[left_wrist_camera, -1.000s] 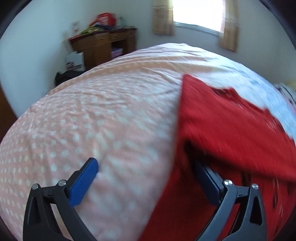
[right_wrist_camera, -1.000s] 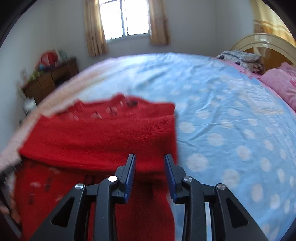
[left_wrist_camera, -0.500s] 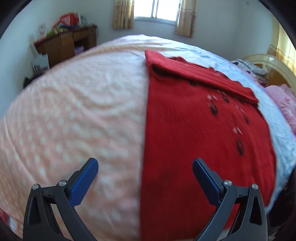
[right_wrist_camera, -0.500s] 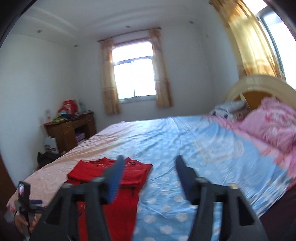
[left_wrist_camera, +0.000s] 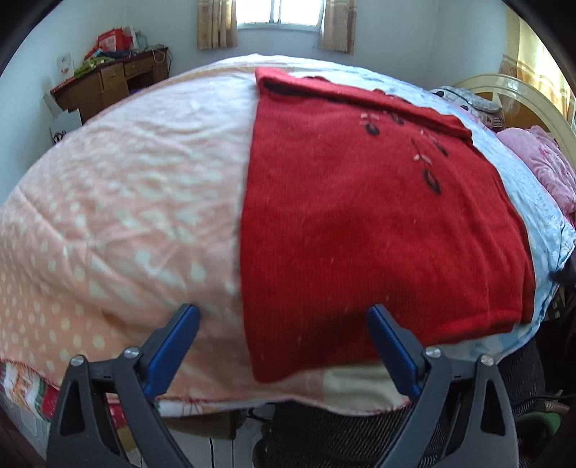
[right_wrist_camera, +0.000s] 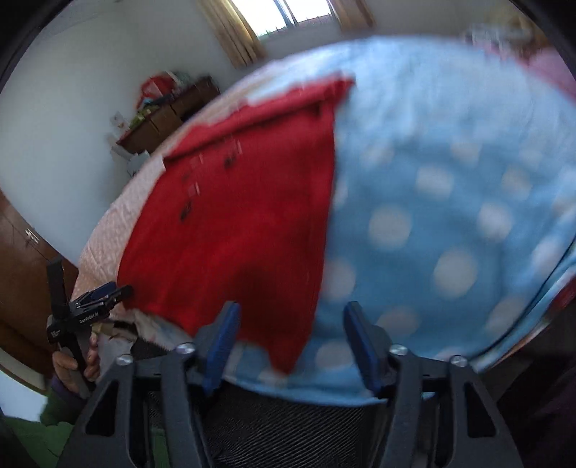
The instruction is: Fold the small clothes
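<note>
Sweater (left_wrist_camera: 363, 216) flat, lengthwise toward window, collar far.

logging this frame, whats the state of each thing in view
sweater: flat on the bed, far end folded over, held by neither gripper
left gripper: open, fingers wide, at the sweater's near left corner
right gripper: open, above the sweater's near right corner
blanket: spread out, lightly wrinkled
desk: cluttered on top
curtains: drawn aside
</note>
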`<state>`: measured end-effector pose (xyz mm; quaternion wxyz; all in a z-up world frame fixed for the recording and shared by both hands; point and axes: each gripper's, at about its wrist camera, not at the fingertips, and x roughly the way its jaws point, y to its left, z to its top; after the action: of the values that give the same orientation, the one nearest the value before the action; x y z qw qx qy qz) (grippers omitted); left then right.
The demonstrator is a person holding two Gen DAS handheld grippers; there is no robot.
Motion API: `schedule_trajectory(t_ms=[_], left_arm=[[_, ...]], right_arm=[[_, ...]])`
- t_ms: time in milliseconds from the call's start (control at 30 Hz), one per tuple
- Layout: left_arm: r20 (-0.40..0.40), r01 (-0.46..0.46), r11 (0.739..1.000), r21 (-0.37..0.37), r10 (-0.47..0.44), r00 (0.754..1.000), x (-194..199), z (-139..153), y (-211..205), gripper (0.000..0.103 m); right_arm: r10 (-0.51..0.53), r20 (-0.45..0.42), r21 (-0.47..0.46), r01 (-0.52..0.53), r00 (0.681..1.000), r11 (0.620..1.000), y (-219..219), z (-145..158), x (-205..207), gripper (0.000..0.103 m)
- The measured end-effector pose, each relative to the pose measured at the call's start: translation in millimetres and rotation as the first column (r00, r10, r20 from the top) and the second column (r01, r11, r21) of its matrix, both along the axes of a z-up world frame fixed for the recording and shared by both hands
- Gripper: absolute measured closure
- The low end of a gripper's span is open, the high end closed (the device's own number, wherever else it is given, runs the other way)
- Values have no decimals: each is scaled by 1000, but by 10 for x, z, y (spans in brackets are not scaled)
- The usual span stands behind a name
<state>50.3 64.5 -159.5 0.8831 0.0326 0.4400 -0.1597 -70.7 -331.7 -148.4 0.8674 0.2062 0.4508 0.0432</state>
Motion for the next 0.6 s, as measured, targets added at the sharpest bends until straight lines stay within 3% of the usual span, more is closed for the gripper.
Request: schedule_trajectory(t_ms=[67, 167, 267, 333, 400, 467, 500, 600], left_arm=[[-37, -12, 999, -33, 11, 999, 32, -48, 43, 7], [-121, -30, 993, -114, 16, 993, 81, -185, 79, 7], [-144, -52, 984, -171, 27, 989, 79, -247, 129, 8], [-133, -42, 981, -188, 17, 991, 56, -230, 126, 14], [-127, -14, 979, -205, -12, 992, 19, -211, 107, 34], [-122, 19, 973, -230, -48, 991, -19, -194, 58, 52], [-118, 33, 970, -239, -63, 991, -44, -183, 28, 60], [-113, 50, 968, -245, -80, 990, -85, -144, 26, 74]], right_arm=[[32, -37, 11, -32, 999, 999, 94, -122, 10, 48], [56, -63, -49, -59, 996, 997, 212, -216, 55, 48], [43, -96, -15, -45, 994, 999, 212, -344, 99, 48], [37, -114, 27, -34, 993, 999, 210, -433, 119, 48], [34, -103, 46, -29, 994, 999, 200, -475, 178, 48], [37, -81, 68, -32, 996, 997, 195, -473, 219, 77], [56, -90, 80, -49, 994, 996, 210, -489, 247, 98], [98, -92, 89, -90, 991, 992, 269, -445, 259, 98]])
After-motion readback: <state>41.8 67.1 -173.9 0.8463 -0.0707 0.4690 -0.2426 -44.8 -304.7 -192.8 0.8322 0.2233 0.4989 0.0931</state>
